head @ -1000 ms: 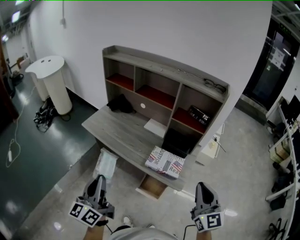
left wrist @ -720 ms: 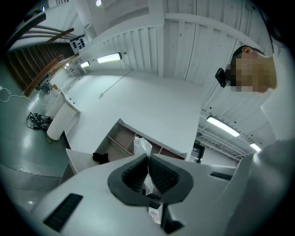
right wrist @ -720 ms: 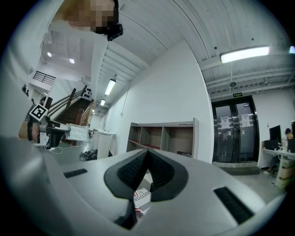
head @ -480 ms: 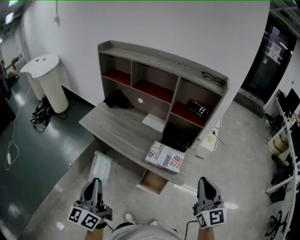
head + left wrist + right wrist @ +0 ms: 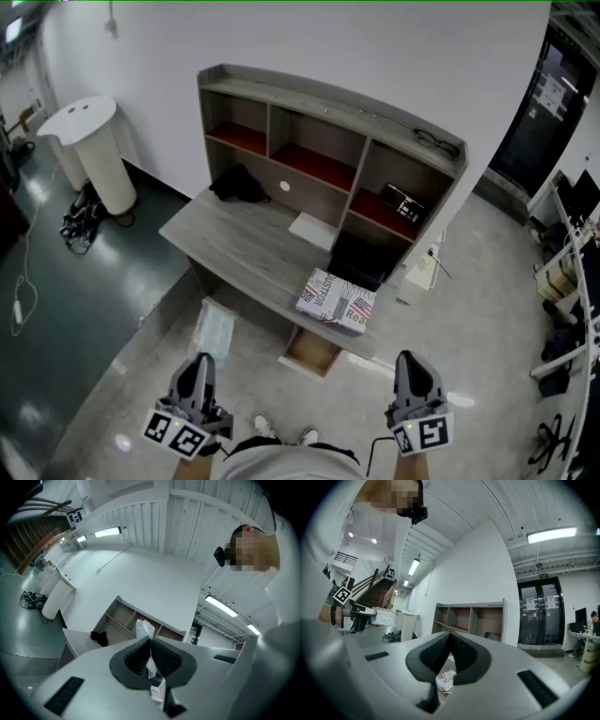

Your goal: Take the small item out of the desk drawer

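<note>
Two grippers sit at the near edge of the head view, both aimed toward the desk (image 5: 234, 246). The left gripper (image 5: 200, 366) is clamped on a small clear plastic bag (image 5: 214, 328). In the left gripper view its ribbed pads are pressed together with the thin film pinched between them, and a crumpled end sticks out past the tips.

The bag is out of the drawer (image 5: 312, 352) and hangs in the air over the floor, left of the drawer and nearer than the desk front. Its long axis runs near to far, in line with the jaws, and its free end points away toward the desk.

The right gripper (image 5: 410, 364) has its jaws pressed together with nothing between them. It is well apart from the bag, on the right.

The drawer stands pulled out below the right end of the desktop. Above it, a printed box (image 5: 337, 302) lies at the desk's near right corner.

Compared with a second ago, the bag is in the same pinch and points the same way. The drawer is out just as far, and the box has not shifted on the desk. The desk, its shelf unit (image 5: 319, 105) and the drawer sit a little higher in the head view than they did, while the two grippers keep much the same places at the near edge.
</note>
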`<act>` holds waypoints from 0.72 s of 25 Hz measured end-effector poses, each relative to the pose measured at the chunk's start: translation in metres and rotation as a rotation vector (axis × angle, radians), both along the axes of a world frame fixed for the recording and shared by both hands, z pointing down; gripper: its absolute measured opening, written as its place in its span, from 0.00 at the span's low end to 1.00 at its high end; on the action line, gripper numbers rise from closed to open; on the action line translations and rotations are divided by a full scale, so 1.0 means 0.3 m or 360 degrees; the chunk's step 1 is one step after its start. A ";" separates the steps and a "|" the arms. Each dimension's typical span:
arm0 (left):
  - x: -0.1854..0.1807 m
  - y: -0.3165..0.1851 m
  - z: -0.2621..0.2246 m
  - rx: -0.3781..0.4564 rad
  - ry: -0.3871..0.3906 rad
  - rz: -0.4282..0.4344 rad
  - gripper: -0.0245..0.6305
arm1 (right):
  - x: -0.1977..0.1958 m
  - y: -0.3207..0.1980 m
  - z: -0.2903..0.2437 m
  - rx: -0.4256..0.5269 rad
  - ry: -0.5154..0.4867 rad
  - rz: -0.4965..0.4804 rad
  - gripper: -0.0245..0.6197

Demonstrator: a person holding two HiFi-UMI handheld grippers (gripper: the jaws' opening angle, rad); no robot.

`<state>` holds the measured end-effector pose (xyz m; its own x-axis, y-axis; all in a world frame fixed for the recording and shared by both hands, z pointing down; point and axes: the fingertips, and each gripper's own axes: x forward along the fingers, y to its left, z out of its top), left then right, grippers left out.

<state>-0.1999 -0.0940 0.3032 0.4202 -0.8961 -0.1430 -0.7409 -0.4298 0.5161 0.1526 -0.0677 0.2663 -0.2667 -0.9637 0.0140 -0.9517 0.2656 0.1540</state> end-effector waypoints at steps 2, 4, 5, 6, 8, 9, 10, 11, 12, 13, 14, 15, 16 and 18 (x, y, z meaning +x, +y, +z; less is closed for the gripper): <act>-0.002 0.001 0.010 -0.0008 0.0007 0.0011 0.07 | -0.013 0.000 0.009 -0.0011 0.0003 -0.0005 0.07; -0.006 0.004 0.011 -0.0012 0.0017 0.0018 0.07 | -0.026 -0.001 0.011 -0.0022 0.0003 -0.0011 0.07; -0.009 0.005 0.011 -0.0012 0.0021 0.0020 0.07 | -0.034 -0.002 0.010 -0.0022 0.0006 -0.0015 0.07; -0.014 0.007 0.012 -0.0011 0.0022 0.0022 0.07 | -0.043 -0.002 0.009 -0.0019 0.0008 -0.0018 0.07; -0.024 0.008 0.015 -0.0008 0.0024 0.0023 0.07 | -0.059 -0.004 0.007 -0.0010 0.0012 -0.0023 0.07; -0.029 0.009 0.017 -0.0009 0.0027 0.0022 0.07 | -0.065 -0.005 0.006 -0.0007 0.0014 -0.0024 0.07; -0.033 0.009 0.018 -0.0008 0.0031 0.0021 0.07 | -0.070 -0.006 0.006 -0.0007 0.0015 -0.0026 0.07; -0.038 0.010 0.017 -0.0008 0.0035 0.0019 0.07 | -0.074 -0.007 0.005 -0.0007 0.0017 -0.0027 0.07; -0.042 0.012 0.016 -0.0007 0.0038 0.0016 0.07 | -0.078 -0.007 0.004 -0.0007 0.0019 -0.0029 0.07; -0.047 0.015 0.015 -0.0008 0.0039 0.0012 0.07 | -0.082 -0.007 0.002 -0.0007 0.0020 -0.0032 0.07; -0.052 0.018 0.016 -0.0009 0.0038 0.0009 0.07 | -0.087 -0.007 0.001 -0.0006 0.0022 -0.0035 0.07; -0.057 0.020 0.017 -0.0010 0.0038 0.0006 0.07 | -0.092 -0.007 0.001 -0.0005 0.0023 -0.0039 0.07; -0.062 0.021 0.018 -0.0010 0.0039 0.0003 0.07 | -0.097 -0.007 0.001 -0.0003 0.0025 -0.0042 0.07; -0.069 0.022 0.022 -0.0010 0.0045 -0.0001 0.07 | -0.105 -0.008 0.001 0.0000 0.0028 -0.0048 0.07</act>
<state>-0.2204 -0.0873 0.3098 0.4158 -0.8972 -0.1490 -0.7263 -0.4262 0.5394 0.1210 -0.0702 0.2667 -0.2952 -0.9553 0.0190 -0.9405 0.2940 0.1705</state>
